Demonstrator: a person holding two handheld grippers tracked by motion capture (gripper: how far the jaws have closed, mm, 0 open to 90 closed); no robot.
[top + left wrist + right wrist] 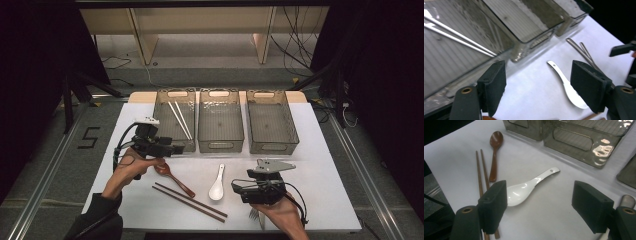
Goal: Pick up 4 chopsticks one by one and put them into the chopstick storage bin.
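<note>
Three bins: left bin (pixel 176 120) holds white chopsticks (pixel 180 120); the others are bare. Left gripper (pixel 172 149) and right gripper (pixel 239 189), both wide open, empty. White spoon (pixel 524 190) lies between them; the right gripper view shows its handle hole.

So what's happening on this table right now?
A person is sorting utensils into three smoky clear plastic bins with a handheld tool in each hand. A pair of white chopsticks already lies in the left bin. The left tool is open and empty beside that bin. The right tool is open near the white ceramic spoon. The brown wooden spoon and dark brown chopsticks remain on the white tabletop.
</note>
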